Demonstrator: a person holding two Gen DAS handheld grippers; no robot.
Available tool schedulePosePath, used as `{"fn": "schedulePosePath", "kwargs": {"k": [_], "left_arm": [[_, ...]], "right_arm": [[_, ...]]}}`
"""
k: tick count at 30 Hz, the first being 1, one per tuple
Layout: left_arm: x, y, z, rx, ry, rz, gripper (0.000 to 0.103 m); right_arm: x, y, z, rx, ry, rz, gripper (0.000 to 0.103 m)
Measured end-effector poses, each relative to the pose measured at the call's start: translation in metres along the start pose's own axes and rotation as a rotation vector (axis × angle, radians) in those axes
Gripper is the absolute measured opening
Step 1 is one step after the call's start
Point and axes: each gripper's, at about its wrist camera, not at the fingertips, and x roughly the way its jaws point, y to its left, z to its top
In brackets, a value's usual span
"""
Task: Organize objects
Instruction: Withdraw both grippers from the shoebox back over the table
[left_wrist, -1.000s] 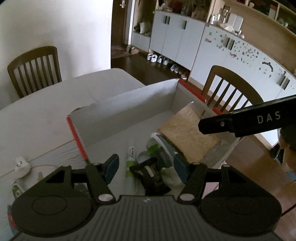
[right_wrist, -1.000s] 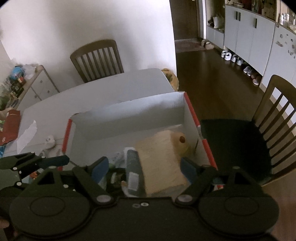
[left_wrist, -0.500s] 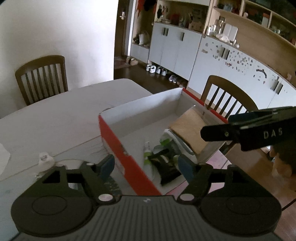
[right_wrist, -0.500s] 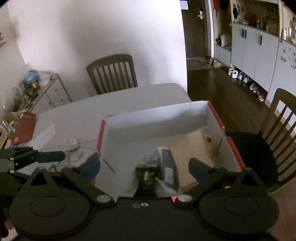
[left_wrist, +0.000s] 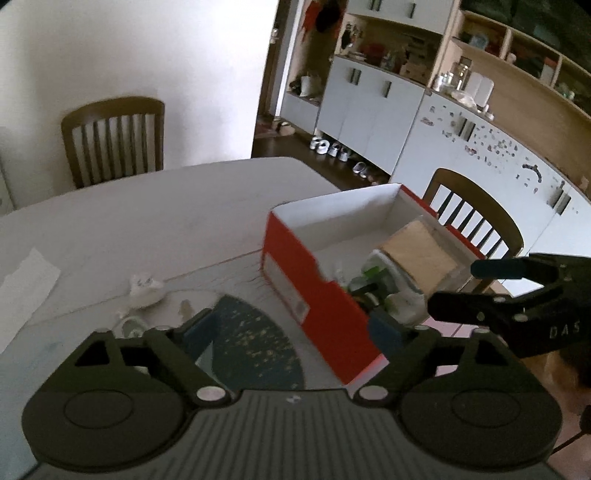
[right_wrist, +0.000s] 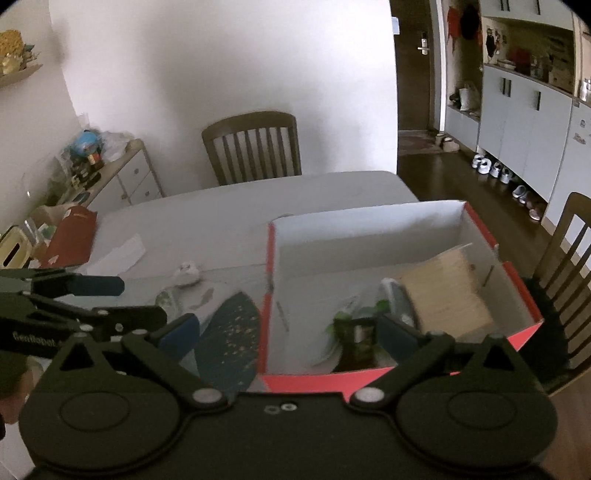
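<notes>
on the white table (right_wrist: 229, 206), near its right edge: a red shoebox (right_wrist: 402, 380) with white inside walls, open at the top, long axis running away from the cameras toward the far table end. in the left wrist view the same red shoebox (left_wrist: 314, 291) shown from its left long side, that side red with a pale label.

inside, against the right wall: a tan flat block (right_wrist: 447, 291), tilted, leaning up toward the far right corner; same tan flat block (left_wrist: 419, 251) in the left view. just left of it, a grey-and-white curved item (right_wrist: 397, 299), long axis along the box. nearer the front wall: a dark packet with green print (right_wrist: 356, 336), exact kind too blurred to tell. far half of the box floor bare white.

outside the box, touching or just beside its left wall: a dark teal mat with yellow specks (right_wrist: 231, 332), flat on the table, narrow end pointing away. beyond it a small white crumpled object (right_wrist: 188, 273) and a white paper sheet (right_wrist: 118, 254).

left gripper (left_wrist: 291, 332) spread wide, jaws just been opening, nothing gripped; only the mat and box corner seen between the fingers, below them. right gripper (right_wrist: 288, 336) also spread to its widest, jaws just been opening, holding nothing, above the box's front-left corner.
</notes>
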Motion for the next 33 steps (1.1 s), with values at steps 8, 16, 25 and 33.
{"fn": "schedulePosePath", "kwargs": {"k": [8, 16, 25, 33], "left_arm": [[-0.014, 0.055, -0.019, -0.067, -0.028, 0.025, 0.103], [-0.015, 0.100, -0.037, -0.084, -0.015, 0.115, 0.103], [0.013, 0.140, -0.069, -0.054, 0.066, 0.147, 0.103], [0.038, 0.166, -0.084, -0.073, 0.105, 0.135, 0.103]], "right_arm": [[0.015, 0.042, -0.014, -0.054, 0.033, 0.012, 0.103], [0.039, 0.080, -0.028, -0.100, 0.085, 0.025, 0.102], [0.075, 0.116, -0.047, -0.164, 0.172, 0.045, 0.102], [0.107, 0.136, -0.062, -0.236, 0.254, 0.032, 0.098]]}}
